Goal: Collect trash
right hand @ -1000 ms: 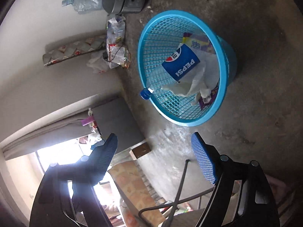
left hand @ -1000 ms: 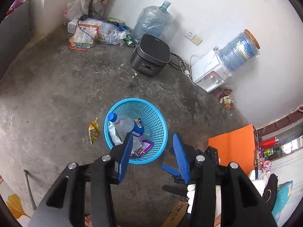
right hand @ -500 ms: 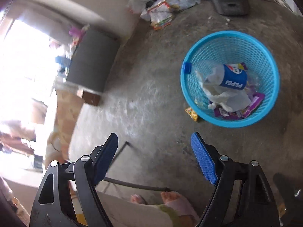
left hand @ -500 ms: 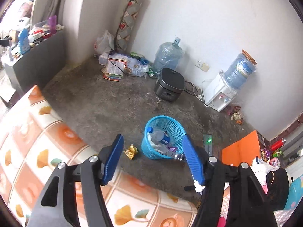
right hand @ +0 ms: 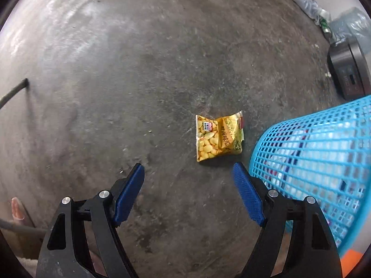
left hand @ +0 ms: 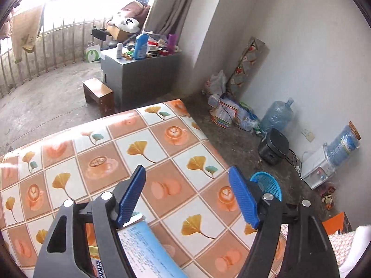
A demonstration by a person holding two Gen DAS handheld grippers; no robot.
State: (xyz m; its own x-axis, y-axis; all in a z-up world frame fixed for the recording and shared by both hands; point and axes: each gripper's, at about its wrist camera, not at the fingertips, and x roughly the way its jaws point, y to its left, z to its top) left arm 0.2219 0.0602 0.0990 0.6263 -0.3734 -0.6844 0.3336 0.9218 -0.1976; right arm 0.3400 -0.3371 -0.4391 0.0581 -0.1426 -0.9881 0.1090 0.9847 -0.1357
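A yellow snack wrapper (right hand: pixel 219 136) lies flat on the concrete floor just left of the blue mesh basket (right hand: pixel 313 162), which holds trash. My right gripper (right hand: pixel 189 192) is open and empty, low over the floor, a little short of the wrapper. My left gripper (left hand: pixel 187 197) is open and empty, high above a table with an orange patterned cloth (left hand: pixel 162 153). A blue-and-white packet (left hand: pixel 143 252) lies on that table under the left finger. The basket (left hand: pixel 269 185) shows small beyond the table edge in the left wrist view.
A black rice cooker (right hand: pixel 347 74) stands behind the basket. Bags and wrappers (left hand: pixel 229 113), a large water jug (left hand: pixel 278 118) and a water dispenser (left hand: pixel 324 164) line the white wall. A grey cabinet (left hand: pixel 139 74) and wooden stool (left hand: pixel 99 95) stand by the balcony.
My left gripper has risen and pulled back from the basket to above the table. My right gripper has dropped low toward the floor, bringing the yellow wrapper close in front.
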